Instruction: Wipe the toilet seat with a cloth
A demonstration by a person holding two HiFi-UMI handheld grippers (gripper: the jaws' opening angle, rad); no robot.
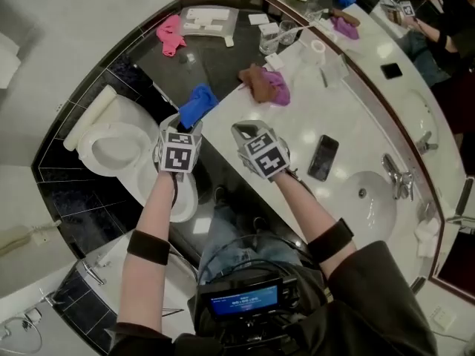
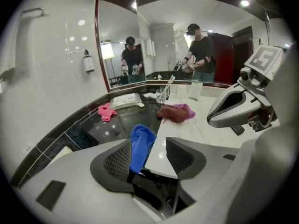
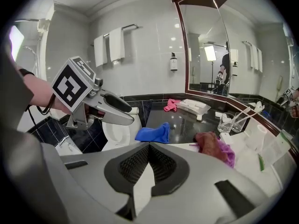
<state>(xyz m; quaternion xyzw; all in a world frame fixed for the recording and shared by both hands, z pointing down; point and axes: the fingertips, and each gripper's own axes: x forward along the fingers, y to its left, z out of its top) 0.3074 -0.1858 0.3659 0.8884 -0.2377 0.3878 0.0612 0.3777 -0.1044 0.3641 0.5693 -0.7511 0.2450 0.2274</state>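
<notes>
Head view, left gripper (image 1: pixel 187 127): held out between the toilet and the counter, nose toward the blue cloth.
Head view, blue cloth (image 1: pixel 197 104): bunched at the near corner of the white counter (image 1: pixel 356 117), where it meets the dark ledge (image 1: pixel 215 61).
Head view, toilet seat (image 1: pixel 85 153): down on the bowl, below and left of the left gripper, apart from the cloth.
Head view, right gripper (image 1: pixel 245 133): over the counter's front edge, just beside the left one.
Head view, other things: a brown cloth (image 1: pixel 256 80) and a purple cloth (image 1: pixel 278 89) touch in one heap further along the counter. A pink cloth (image 1: pixel 171 34) lies on the dark ledge. A phone (image 1: pixel 323 158) lies flat near the basin (image 1: pixel 367 195).
Left gripper view, left gripper: the jaws are spread wide with the blue cloth between them, draped over the counter's corner. It lies close to the left pad, though I cannot tell whether it touches. The right pad is clear of it.
Left gripper view, right gripper: at the right, above the counter.
Right gripper view, right gripper: the jaws are pressed together and pinch nothing.
Right gripper view, blue cloth: ahead, past the jaw tips, with the left gripper's tip near its left end.
Right gripper view, toilet (image 3: pixel 112 129): white bowl behind and below the left gripper.
</notes>
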